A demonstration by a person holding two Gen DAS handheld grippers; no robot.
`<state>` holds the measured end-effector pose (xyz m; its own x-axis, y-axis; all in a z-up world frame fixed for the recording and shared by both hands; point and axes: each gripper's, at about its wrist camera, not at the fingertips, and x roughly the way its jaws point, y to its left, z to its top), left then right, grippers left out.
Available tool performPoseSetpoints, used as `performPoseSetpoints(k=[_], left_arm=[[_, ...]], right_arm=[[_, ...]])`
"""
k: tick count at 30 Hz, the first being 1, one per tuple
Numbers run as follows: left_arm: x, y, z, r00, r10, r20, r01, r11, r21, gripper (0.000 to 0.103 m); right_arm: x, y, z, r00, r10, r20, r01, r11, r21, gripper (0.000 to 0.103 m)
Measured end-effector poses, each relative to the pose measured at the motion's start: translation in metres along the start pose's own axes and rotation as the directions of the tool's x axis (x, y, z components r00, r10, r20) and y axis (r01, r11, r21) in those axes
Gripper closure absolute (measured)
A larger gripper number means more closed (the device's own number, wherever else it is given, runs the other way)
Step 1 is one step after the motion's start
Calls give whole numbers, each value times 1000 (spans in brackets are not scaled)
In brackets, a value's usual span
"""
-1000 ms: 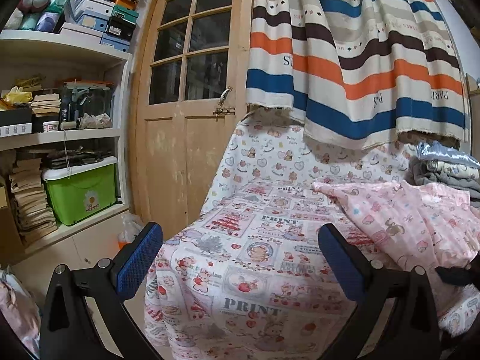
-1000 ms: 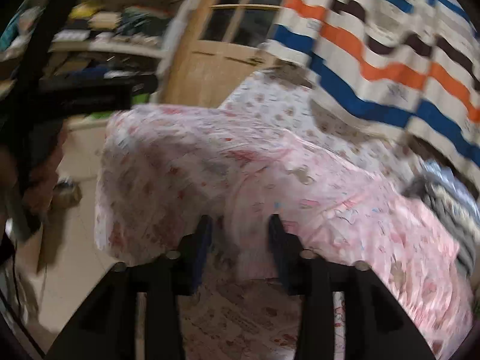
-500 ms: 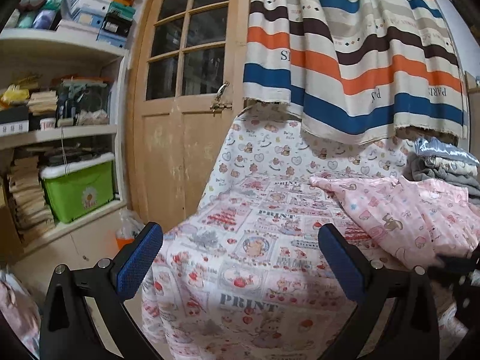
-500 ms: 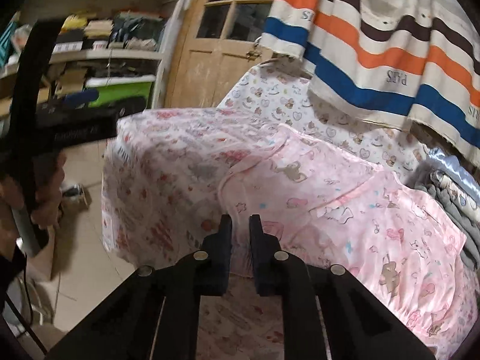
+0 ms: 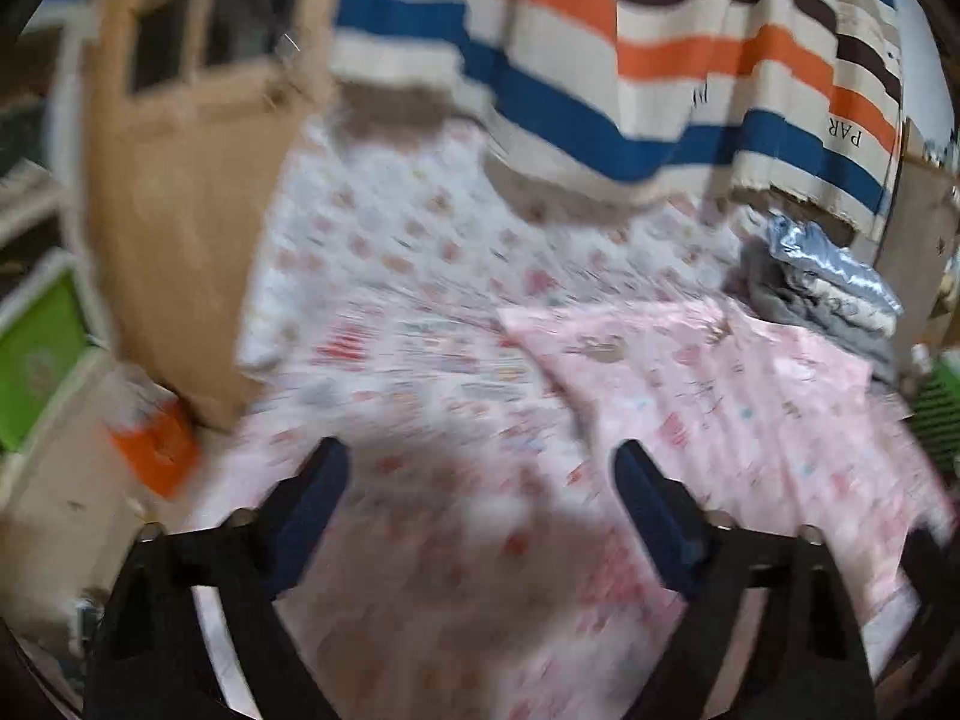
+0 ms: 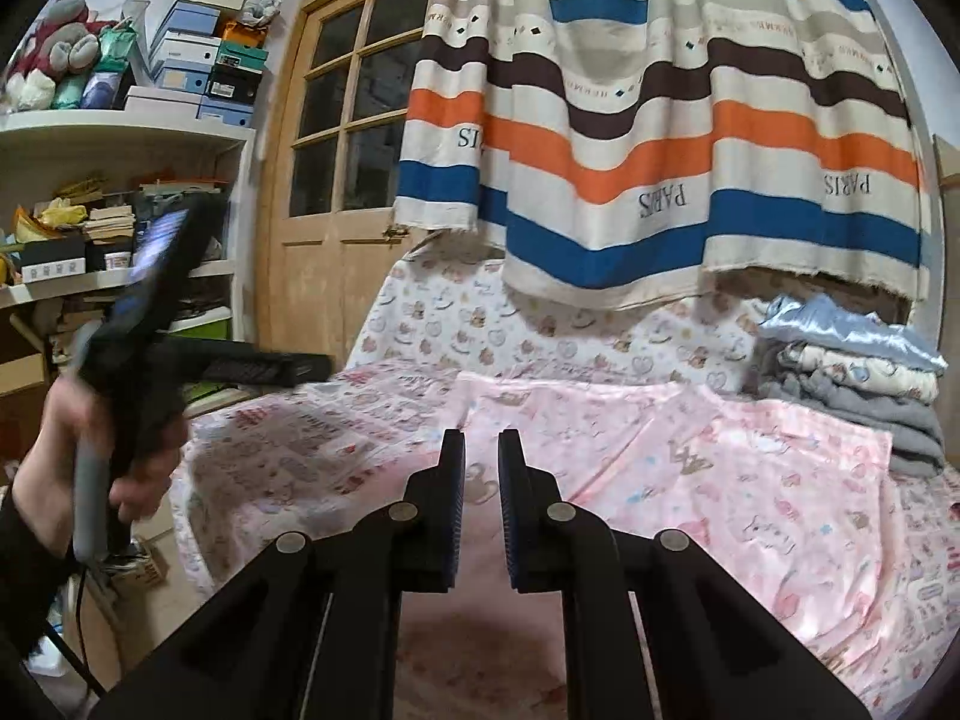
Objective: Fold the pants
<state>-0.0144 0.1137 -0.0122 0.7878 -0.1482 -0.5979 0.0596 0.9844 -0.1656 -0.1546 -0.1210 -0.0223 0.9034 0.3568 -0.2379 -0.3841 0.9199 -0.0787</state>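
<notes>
Soft pink printed pants (image 6: 690,468) lie flat on a cartoon-print sheet (image 6: 300,438). At twelve o'clock hangs a striped cloth (image 6: 660,138) reading "PARIS". The right tool (image 6: 481,450) is nearly closed, a slim gap between its pads, empty; the left tool (image 5: 480,468) is wide, closing, empty.

Black plastic right claw (image 6: 480,450) with blue ribbed pads (image 6: 455,504), round silver screws; left claw (image 5: 477,474) alike; a black sleeve (image 6: 21,546).

Print-covered bed (image 6: 336,444): pink pants (image 6: 690,468), folded stack (image 6: 852,378).

Left wrist view is smearing throughout: printed sheet (image 5: 420,372) pattern is blurring past reading. Pink pants (image 6: 690,480) are running under the right gripper (image 6: 480,498).
</notes>
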Motion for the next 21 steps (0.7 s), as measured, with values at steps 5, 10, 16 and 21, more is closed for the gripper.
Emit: performPoseSetpoints(k=[5, 10, 16, 21], left_arm=[[76, 13, 46, 968, -158, -194, 129, 980, -151, 50], [103, 1, 66, 970, -117, -211, 95, 989, -111, 56], [95, -1, 72, 980, -69, -184, 57, 996, -70, 56], [86, 12, 74, 983, -42, -177, 27, 996, -90, 56]], right_arm=[[-1, -1, -7, 1000, 20, -22, -21, 999, -33, 92], [0, 4, -32, 991, 79, -108, -90, 991, -103, 76], [-12, 28, -53, 986, 127, -104, -149, 958, -245, 46], [-7, 52, -72, 980, 127, -151, -174, 914, -366, 58]])
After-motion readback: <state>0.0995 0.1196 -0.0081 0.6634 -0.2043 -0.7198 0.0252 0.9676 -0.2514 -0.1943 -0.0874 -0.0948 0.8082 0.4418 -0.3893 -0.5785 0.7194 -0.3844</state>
